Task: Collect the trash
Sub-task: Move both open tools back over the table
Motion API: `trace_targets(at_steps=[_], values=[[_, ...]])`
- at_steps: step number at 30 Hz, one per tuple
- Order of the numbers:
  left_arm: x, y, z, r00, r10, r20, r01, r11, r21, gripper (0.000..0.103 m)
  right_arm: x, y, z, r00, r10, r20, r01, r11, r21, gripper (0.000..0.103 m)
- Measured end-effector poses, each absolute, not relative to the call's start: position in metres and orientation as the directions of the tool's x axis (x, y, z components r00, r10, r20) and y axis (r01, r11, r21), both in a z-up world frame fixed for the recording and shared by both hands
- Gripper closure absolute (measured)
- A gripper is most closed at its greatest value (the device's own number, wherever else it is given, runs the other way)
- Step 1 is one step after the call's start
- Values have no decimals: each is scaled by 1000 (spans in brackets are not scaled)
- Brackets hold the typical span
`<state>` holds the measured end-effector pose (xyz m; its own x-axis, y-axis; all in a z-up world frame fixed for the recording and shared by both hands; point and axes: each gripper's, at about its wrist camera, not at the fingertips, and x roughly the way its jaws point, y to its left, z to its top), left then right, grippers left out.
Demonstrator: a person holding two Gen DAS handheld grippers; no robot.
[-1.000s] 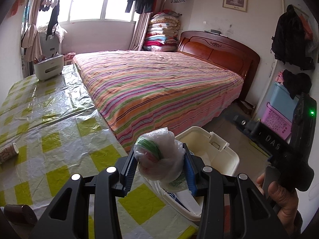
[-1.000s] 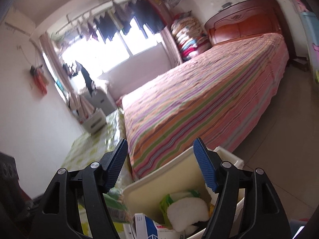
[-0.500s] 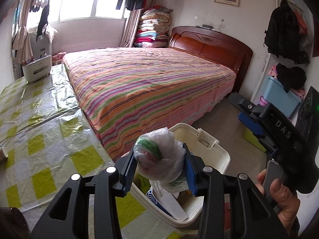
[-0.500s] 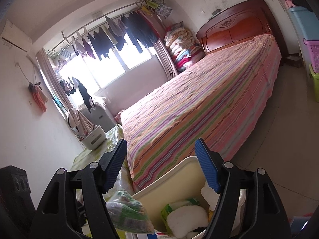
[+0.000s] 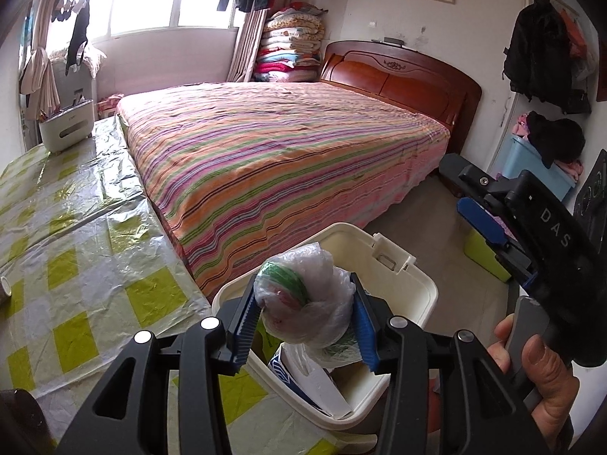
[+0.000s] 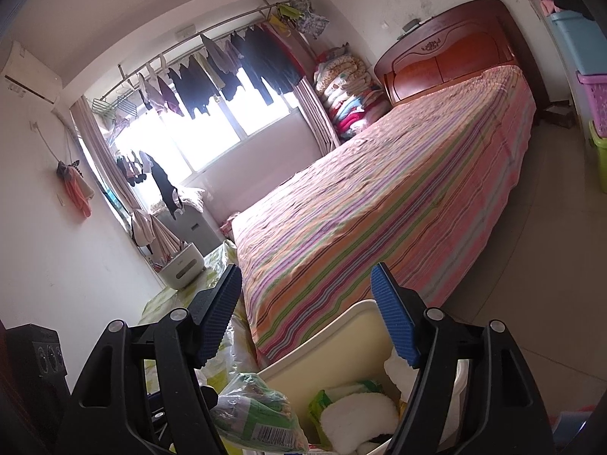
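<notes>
The striped bed (image 5: 288, 159) fills most of both views, and beside it the table under its yellow-checked plastic cover (image 5: 76, 250) now shows less of its near end in the left wrist view than a second ago, since the camera has slid across toward the cream trash bin (image 5: 417, 284); the bin, which earlier peeked out behind the load, now sits squarely below it with its open mouth in plain sight. The left gripper (image 5: 303, 326) is clamped on a crumpled clear plastic bag of trash (image 5: 307, 303) with green and red contents, held directly over the bin; its jaws have just been opening slightly, though the blue pads still press both sides of the bag. The right gripper (image 6: 307, 311) stands with its jaws well apart and nothing between them, raised above the bin's far rim (image 6: 341, 326), and the person's hand (image 5: 538, 379) grips its handle at the right edge of the left view. In the right wrist view the bagged trash (image 6: 258, 417) appears low down, nearer the bin than before. The bin's contents are half hidden by the grippers: a white wad (image 6: 360, 413), green wrappers and a blue-and-white carton (image 5: 303, 375) can be made out, the rest not.
</notes>
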<state>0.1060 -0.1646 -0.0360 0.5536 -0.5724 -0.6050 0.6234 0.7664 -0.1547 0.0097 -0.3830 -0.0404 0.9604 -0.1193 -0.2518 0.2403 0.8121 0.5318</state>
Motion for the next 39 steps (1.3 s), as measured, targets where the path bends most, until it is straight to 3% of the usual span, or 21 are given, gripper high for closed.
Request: trace_targets(at_steps=[3, 5, 8, 26, 39], values=[[104, -165, -34, 568, -566, -598, 616, 774, -146, 49, 10, -382, -40, 960, -119, -252, 240, 813, 530, 33], [102, -164, -31, 597, -560, -574, 604, 785, -137, 31, 12, -383, -41, 960, -116, -255, 240, 813, 531, 33], [95, -159, -23, 651, -549, -525, 586, 802, -112, 22, 13, -383, -42, 960, -115, -257, 239, 813, 531, 33], [92, -106, 2, 718, -511, -473, 534, 840, -98, 21, 36, -357, -38, 965, -38, -259, 170, 844, 509, 33], [105, -17, -7, 802, -345, -488, 347, 934, -90, 21, 60, -310, -32, 962, 58, -266, 76, 880, 468, 33]])
